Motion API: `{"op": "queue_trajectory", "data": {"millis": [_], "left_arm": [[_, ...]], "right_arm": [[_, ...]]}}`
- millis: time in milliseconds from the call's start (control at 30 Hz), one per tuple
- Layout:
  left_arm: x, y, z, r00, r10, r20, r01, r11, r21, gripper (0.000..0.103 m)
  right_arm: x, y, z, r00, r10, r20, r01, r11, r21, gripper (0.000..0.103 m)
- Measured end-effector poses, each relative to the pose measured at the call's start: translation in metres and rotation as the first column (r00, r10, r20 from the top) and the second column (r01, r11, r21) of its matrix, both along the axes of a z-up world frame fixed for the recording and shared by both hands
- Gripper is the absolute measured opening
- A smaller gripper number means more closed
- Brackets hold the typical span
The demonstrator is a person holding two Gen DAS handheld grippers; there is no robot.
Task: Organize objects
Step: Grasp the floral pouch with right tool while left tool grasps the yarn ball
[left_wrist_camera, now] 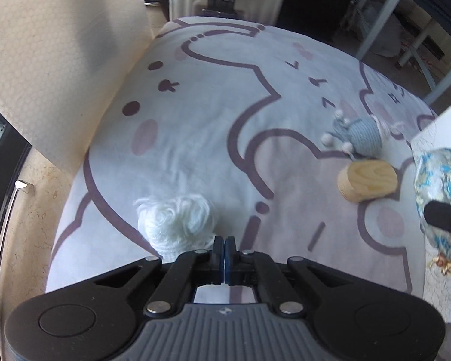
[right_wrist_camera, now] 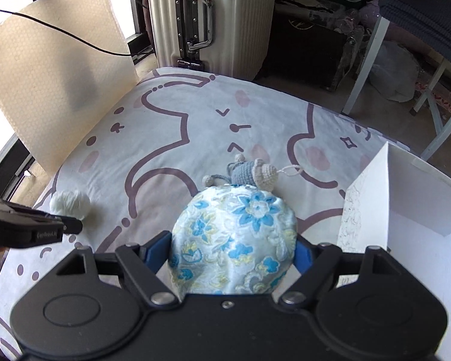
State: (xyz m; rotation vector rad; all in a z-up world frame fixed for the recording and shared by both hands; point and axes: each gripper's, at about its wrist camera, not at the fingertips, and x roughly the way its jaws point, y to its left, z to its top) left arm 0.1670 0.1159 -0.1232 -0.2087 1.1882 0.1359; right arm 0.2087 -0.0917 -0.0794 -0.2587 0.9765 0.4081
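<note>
Floral pouch (right_wrist_camera: 234, 234), soft and probably light, is shown clamped across its widest part between the pads of the right gripper (right_wrist_camera: 230, 249), raised over the printed bedsheet (right_wrist_camera: 171, 156) beside the white box (right_wrist_camera: 421, 186). Its satin-like cloth is judged slippery and yielding. The left gripper (left_wrist_camera: 224, 245) is closed on nothing beside the white yarn ball (left_wrist_camera: 174, 225). "GenRobot.AI" is legible on one finger.

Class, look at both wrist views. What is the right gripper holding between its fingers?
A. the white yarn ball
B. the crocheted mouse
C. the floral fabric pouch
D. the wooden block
C: the right gripper has its blue pads pressed on both sides of the floral fabric pouch.
</note>
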Motion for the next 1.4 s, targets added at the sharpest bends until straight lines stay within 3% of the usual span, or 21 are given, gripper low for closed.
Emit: {"op": "queue_trajectory", "data": {"millis": [100, 133, 167, 233, 267, 400, 600, 767, 967, 1133, 1267, 1400], "left_arm": [[-0.014, -0.018, 0.001, 0.999, -0.048, 0.001, 0.048, 0.998, 0.037, 0.006], [-0.018, -0.021, 0.001, 0.999, -0.054, 0.006, 0.054, 0.997, 0.052, 0.019], [-0.022, -0.024, 0.002, 0.998, -0.056, 0.008, 0.056, 0.996, 0.075, 0.045], [-0.026, -0.026, 0.004, 0.998, -0.051, 0.032, 0.046, 0.989, 0.144, 0.079], [-0.026, -0.026, 0.005, 0.997, -0.055, 0.050, 0.045, 0.983, 0.179, 0.082], [-0.020, -0.017, 0.003, 0.994, -0.075, 0.079, 0.056, 0.974, 0.221, 0.084], [-0.011, 0.000, -0.006, 0.994, -0.061, 0.090, 0.045, 0.984, 0.175, 0.081], [-0.007, 0.005, -0.014, 0.997, -0.050, 0.062, 0.045, 0.996, 0.077, 0.062], [-0.005, 0.009, -0.017, 0.999, -0.016, 0.041, 0.013, 0.998, 0.063, 0.050], [-0.005, 0.005, -0.015, 0.999, -0.031, 0.033, 0.028, 0.996, 0.085, 0.047], [-0.004, 0.004, -0.020, 1.000, -0.008, 0.006, 0.007, 0.996, 0.087, 0.055], [-0.002, 0.008, -0.027, 0.999, 0.029, -0.013, -0.028, 0.997, 0.077, 0.056]], "right_arm": [[-0.008, -0.010, 0.006, 1.000, -0.012, -0.005, 0.012, 1.000, 0.006, 0.082], [-0.010, -0.013, 0.008, 1.000, -0.016, -0.007, 0.016, 1.000, 0.009, 0.082], [-0.013, -0.015, 0.009, 1.000, -0.018, -0.010, 0.018, 1.000, 0.011, 0.082], [-0.017, -0.019, 0.012, 1.000, -0.022, -0.014, 0.023, 1.000, 0.011, 0.082], [-0.019, -0.021, 0.013, 1.000, -0.023, -0.016, 0.023, 1.000, 0.010, 0.082], [-0.028, -0.026, 0.020, 1.000, -0.022, -0.010, 0.022, 1.000, 0.012, 0.082], [-0.034, -0.032, 0.021, 1.000, -0.018, -0.012, 0.019, 1.000, 0.024, 0.082], [-0.030, -0.036, 0.019, 0.999, -0.026, -0.020, 0.026, 0.999, 0.030, 0.082], [-0.026, -0.037, 0.017, 0.999, -0.033, -0.023, 0.034, 0.999, 0.028, 0.082], [-0.026, -0.036, 0.018, 0.999, -0.029, -0.020, 0.030, 0.999, 0.033, 0.082], [-0.026, -0.037, 0.018, 0.999, -0.028, -0.020, 0.029, 0.999, 0.034, 0.082], [-0.027, -0.037, 0.018, 0.999, -0.027, -0.022, 0.028, 0.999, 0.031, 0.082]]}}
